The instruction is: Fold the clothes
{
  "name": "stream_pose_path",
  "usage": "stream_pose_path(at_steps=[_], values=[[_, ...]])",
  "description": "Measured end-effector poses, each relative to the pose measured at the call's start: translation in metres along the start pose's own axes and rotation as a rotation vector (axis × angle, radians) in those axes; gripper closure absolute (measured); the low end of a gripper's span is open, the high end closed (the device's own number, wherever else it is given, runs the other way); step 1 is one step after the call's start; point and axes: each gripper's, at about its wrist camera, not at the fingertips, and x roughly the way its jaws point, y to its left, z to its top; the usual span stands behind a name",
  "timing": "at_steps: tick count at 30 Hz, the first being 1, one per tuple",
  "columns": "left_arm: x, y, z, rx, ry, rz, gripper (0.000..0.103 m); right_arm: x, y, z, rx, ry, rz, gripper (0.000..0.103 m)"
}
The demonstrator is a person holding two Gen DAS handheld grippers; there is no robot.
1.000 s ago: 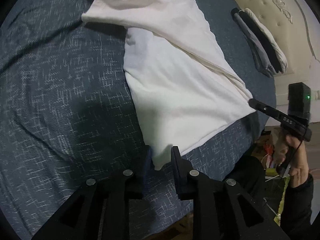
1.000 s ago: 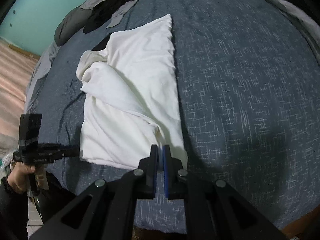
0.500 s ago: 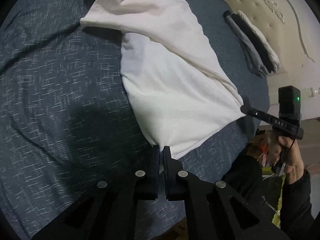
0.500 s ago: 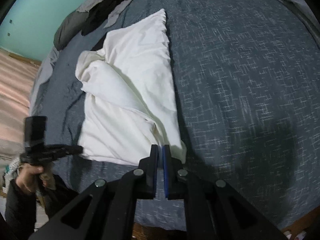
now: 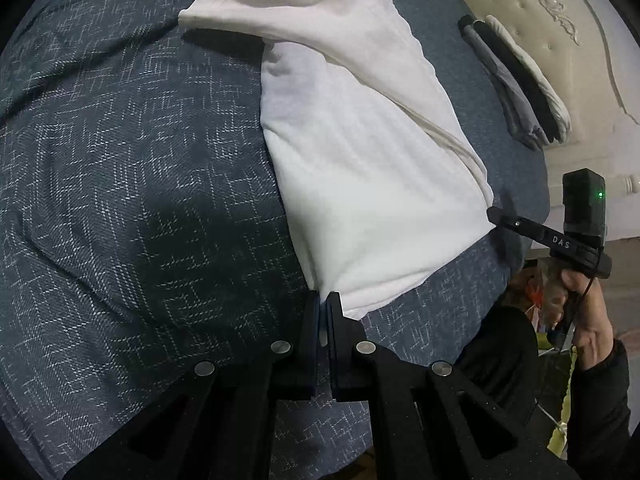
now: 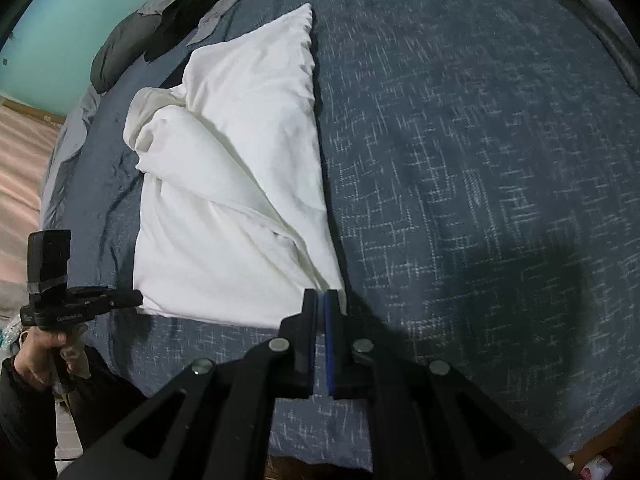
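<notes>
A white garment [image 5: 360,152] lies partly folded on the dark blue bedspread [image 5: 120,200], one layer draped diagonally over another. My left gripper [image 5: 323,300] is shut on its near corner, which is lifted off the bed. In the right wrist view the same white garment [image 6: 240,200] spreads away from me, and my right gripper [image 6: 321,298] is shut on its other near corner. Each gripper shows in the other's view: the right one [image 5: 496,214] at the hem's right end, the left one [image 6: 134,298] at the hem's left end.
A stack of folded clothes [image 5: 516,76] lies by the cream tufted headboard [image 5: 540,12]. A dark grey duvet [image 6: 132,36] is heaped at the far bed end, against a teal wall [image 6: 60,20]. The person's hand [image 5: 580,292] and dark sleeve stand at the bed edge.
My left gripper closed on the garment's near corner and now holds it slightly raised. The right gripper stayed shut on the other corner; the hem is pulled straighter.
</notes>
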Motion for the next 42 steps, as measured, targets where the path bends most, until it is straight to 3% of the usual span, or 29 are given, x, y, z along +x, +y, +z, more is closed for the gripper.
stream_pose_path(at_steps=[4, 6, 9, 15, 26, 30, 37, 39, 41, 42], values=[[-0.005, -0.004, 0.001, 0.007, -0.011, 0.005, 0.099, -0.005, -0.001, 0.004, 0.014, -0.011, 0.018, 0.097], [-0.012, -0.003, 0.001, 0.004, -0.03, 0.003, 0.097, -0.01, -0.001, 0.005, 0.006, -0.015, 0.0, 0.083], [-0.029, 0.0, 0.006, 0.005, -0.079, 0.016, 0.097, -0.024, 0.0, 0.008, 0.0, -0.027, -0.018, 0.081], [-0.054, 0.028, 0.027, -0.066, -0.198, 0.04, 0.086, -0.046, 0.047, 0.032, -0.17, -0.1, -0.049, 0.076], [-0.073, 0.064, 0.048, -0.105, -0.347, 0.066, 0.085, 0.022, 0.144, 0.079, -0.424, -0.083, -0.075, 0.074], [-0.069, 0.066, 0.044, -0.113, -0.388, 0.07, 0.073, 0.051, 0.166, 0.084, -0.499, -0.054, -0.115, 0.074], [-0.056, 0.077, 0.048, -0.127, -0.392, 0.053, 0.071, 0.075, 0.191, 0.094, -0.554, -0.048, -0.128, 0.073], [-0.056, 0.079, 0.047, -0.129, -0.404, 0.066, 0.064, 0.078, 0.197, 0.098, -0.552, -0.054, -0.12, 0.065], [-0.056, 0.081, 0.047, -0.125, -0.406, 0.075, 0.064, 0.083, 0.204, 0.101, -0.553, -0.053, -0.114, 0.054], [-0.055, 0.082, 0.047, -0.123, -0.407, 0.078, 0.064, 0.086, 0.208, 0.101, -0.556, -0.048, -0.113, 0.054]])
